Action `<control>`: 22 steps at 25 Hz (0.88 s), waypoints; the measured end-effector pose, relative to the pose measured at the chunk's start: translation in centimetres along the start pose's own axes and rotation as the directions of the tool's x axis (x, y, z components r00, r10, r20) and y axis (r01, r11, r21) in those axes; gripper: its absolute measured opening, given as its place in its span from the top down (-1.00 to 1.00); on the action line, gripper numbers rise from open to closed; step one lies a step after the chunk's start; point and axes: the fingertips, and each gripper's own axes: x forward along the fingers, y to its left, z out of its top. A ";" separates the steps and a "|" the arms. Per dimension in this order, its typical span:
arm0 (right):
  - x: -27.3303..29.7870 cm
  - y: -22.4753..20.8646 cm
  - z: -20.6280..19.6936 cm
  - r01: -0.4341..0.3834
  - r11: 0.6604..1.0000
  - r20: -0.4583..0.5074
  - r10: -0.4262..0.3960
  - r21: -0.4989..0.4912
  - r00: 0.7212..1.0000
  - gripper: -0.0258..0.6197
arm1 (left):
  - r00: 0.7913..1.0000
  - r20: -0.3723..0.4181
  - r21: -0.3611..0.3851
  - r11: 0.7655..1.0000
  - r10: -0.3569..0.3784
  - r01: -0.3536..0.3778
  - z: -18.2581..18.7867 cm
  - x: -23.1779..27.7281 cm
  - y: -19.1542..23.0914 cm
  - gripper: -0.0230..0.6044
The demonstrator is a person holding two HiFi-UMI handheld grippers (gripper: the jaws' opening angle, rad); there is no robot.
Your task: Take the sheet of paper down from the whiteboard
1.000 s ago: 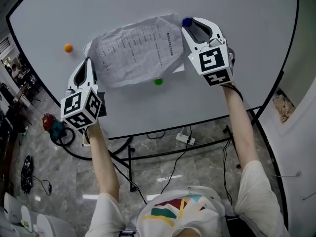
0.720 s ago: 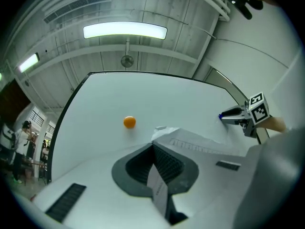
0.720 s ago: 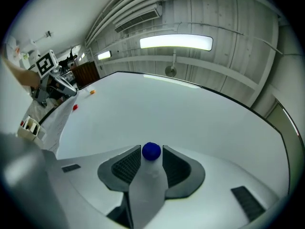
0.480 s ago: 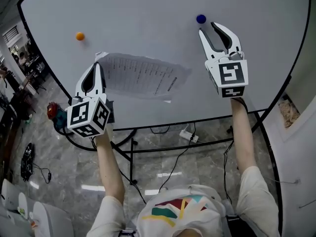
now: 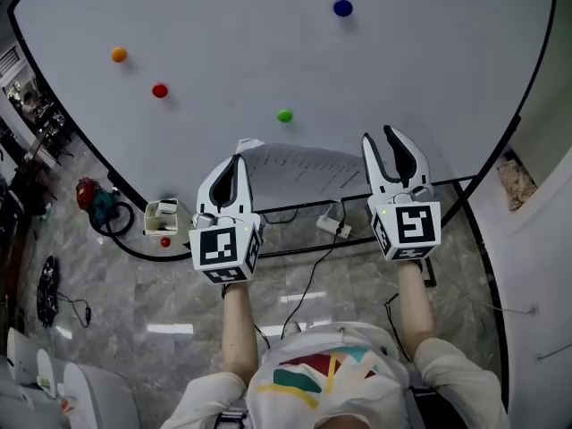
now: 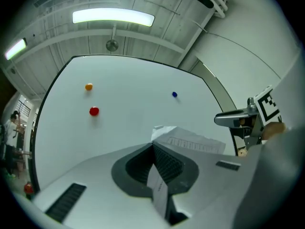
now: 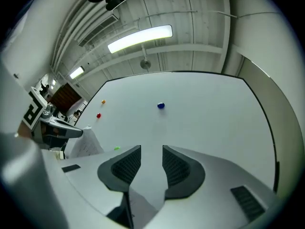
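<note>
The printed paper sheet (image 5: pixel 299 170) is off the whiteboard (image 5: pixel 223 34) and hangs in front of the board's lower edge. My left gripper (image 5: pixel 237 159) is shut on the sheet's left corner. In the left gripper view the sheet (image 6: pixel 193 141) sticks out past the closed jaws of my left gripper (image 6: pixel 153 144). To the right of the sheet, my right gripper (image 5: pixel 380 138) stands open with nothing between its fingers. The right gripper view shows only bare board through the gap in my right gripper (image 7: pixel 151 149). The blue magnet (image 5: pixel 342 8) and the green magnet (image 5: pixel 284 115) sit on the board.
An orange magnet (image 5: pixel 119 54) and a red magnet (image 5: pixel 160 90) stick to the board's left part. Below the board are its black stand, a power strip (image 5: pixel 332 226) with cables, a small white box (image 5: pixel 161 216) and a red machine (image 5: pixel 89 211) on the tiled floor.
Both grippers have dropped from the upper board to its lower edge. The sheet came off the board and travelled down in the left gripper. The right gripper moved away from the blue magnet.
</note>
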 end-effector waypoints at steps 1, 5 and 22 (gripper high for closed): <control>-0.7 0.3 -1.4 0.006 1.000 -0.037 -0.006 0.011 0.999 0.51 | 1.000 -0.021 -0.016 1.000 -0.005 0.005 -1.2 -0.2 -0.7 0.78; -2.5 1.5 -5.7 -0.002 0.998 -0.143 0.011 0.062 0.990 0.51 | 0.995 -0.101 -0.072 0.997 -0.023 0.015 -5.3 -0.8 -2.7 0.78; -2.3 3.4 -8.6 -0.045 0.992 -0.190 0.067 0.119 0.979 0.51 | 0.975 -0.205 -0.121 0.991 -0.083 0.059 -9.6 -0.9 -4.6 0.78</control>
